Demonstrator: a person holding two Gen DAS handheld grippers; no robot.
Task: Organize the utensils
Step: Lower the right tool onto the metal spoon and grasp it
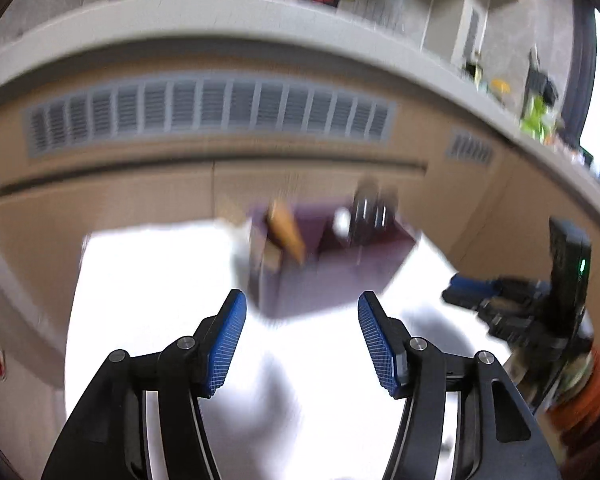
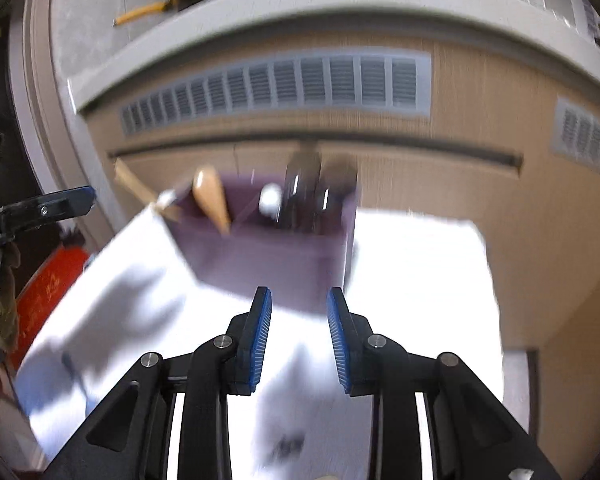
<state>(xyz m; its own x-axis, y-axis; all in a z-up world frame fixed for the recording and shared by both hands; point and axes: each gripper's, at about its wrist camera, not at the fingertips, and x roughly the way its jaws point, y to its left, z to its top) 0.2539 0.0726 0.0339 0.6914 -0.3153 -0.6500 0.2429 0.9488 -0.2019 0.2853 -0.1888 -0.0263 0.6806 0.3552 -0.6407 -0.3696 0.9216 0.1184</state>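
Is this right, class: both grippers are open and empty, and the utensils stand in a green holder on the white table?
One error: the holder is purple, not green, as the right wrist view shows. The left gripper and right gripper are indeed open and empty, and the table is white.

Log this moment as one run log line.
left gripper: open, empty | right gripper: open, empty | purple box-shaped utensil holder: on white table, holds wooden spatula and dark utensils | frames blurred
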